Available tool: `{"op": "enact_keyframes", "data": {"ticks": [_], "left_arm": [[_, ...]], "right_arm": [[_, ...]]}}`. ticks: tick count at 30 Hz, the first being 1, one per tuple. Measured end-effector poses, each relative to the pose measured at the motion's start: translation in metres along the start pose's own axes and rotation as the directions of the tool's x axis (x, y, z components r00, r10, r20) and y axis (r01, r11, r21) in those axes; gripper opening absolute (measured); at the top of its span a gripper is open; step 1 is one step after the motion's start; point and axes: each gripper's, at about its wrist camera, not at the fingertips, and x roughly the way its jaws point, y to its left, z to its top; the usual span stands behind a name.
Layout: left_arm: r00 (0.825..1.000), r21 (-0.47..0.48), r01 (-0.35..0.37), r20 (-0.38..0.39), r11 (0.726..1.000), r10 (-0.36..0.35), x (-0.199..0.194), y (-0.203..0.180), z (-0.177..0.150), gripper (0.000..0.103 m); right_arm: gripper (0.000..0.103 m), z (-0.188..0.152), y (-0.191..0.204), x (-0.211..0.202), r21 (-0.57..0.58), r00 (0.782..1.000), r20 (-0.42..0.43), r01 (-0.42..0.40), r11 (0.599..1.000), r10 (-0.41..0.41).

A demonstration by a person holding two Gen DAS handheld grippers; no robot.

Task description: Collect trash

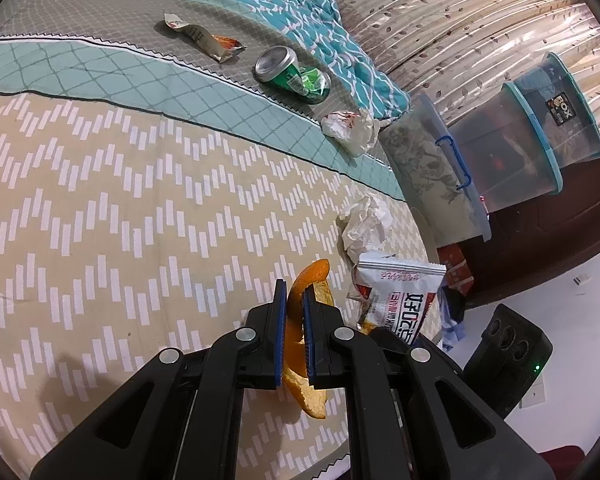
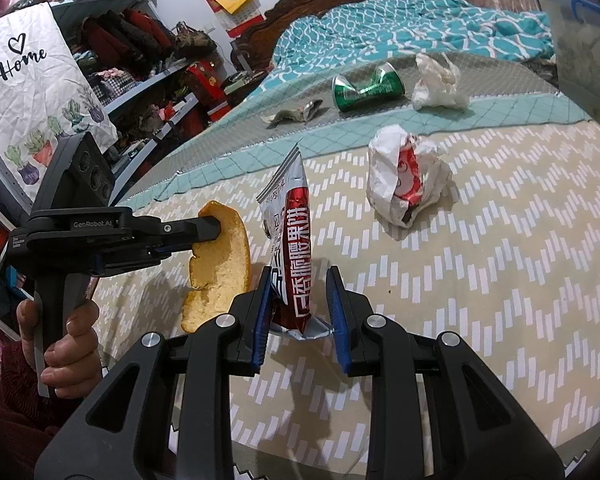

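Right wrist view: snack packet (image 2: 296,256) stands centre frame on the bedspread (image 2: 500,280), orange peel (image 2: 220,264) just left of it. Crumpled wrapper (image 2: 404,184) right and behind. Further back: crushed can (image 2: 366,88), tissue wad (image 2: 436,82) to its right, flattened wrapper (image 2: 296,114) to its left.

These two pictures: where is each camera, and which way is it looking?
Left wrist: on the left gripper, looking down over the bed; its jaws pinch an orange peel.
Right wrist: on the right gripper, facing the headboard; its jaws hold a snack packet; a hand shows.
Shared: peel, packet, crushed can.
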Motion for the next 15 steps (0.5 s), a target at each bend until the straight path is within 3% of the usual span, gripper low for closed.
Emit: {"op": "enact_keyframes", "data": {"ticks": [15], "left_arm": [[0.999,0.028,0.031,0.019,0.999,-0.032,-0.009,-0.019,0.006,0.007]], "right_arm": [[0.029,0.007,0.006,-0.029,-0.015,0.993,0.121,0.004,1.0,-0.003]]}}
